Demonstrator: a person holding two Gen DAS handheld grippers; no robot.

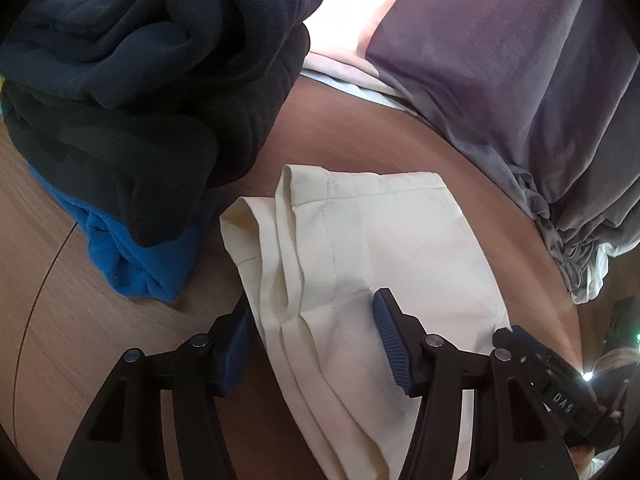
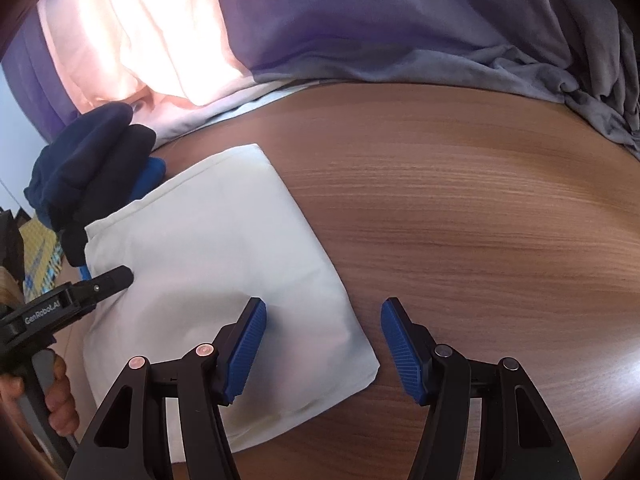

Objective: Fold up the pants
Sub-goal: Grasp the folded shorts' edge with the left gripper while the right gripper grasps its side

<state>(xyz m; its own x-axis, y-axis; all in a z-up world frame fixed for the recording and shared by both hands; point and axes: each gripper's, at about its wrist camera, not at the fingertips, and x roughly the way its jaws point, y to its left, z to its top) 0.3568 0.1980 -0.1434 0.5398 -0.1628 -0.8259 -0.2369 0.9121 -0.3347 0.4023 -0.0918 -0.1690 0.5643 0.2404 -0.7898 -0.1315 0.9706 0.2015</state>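
The cream pants (image 1: 372, 248) lie folded into a flat rectangle on the brown wooden table (image 1: 80, 312); they also show in the right wrist view (image 2: 216, 264). My left gripper (image 1: 312, 320) is open, its fingers straddling the folded layered edge of the pants, low over them. My right gripper (image 2: 324, 320) is open, straddling the pants' near right corner, one finger over the cloth and the other over bare table (image 2: 480, 220). The left gripper's tip (image 2: 116, 278) shows at the pants' left edge in the right wrist view. The right gripper's tip (image 1: 516, 336) shows at the pants' right edge in the left wrist view.
A stack of folded dark navy, black and blue garments (image 1: 140, 100) stands just left of the pants, also in the right wrist view (image 2: 88, 168). Purple-grey bedding (image 1: 520, 80) and pink sheets (image 2: 140, 40) border the table's far edge.
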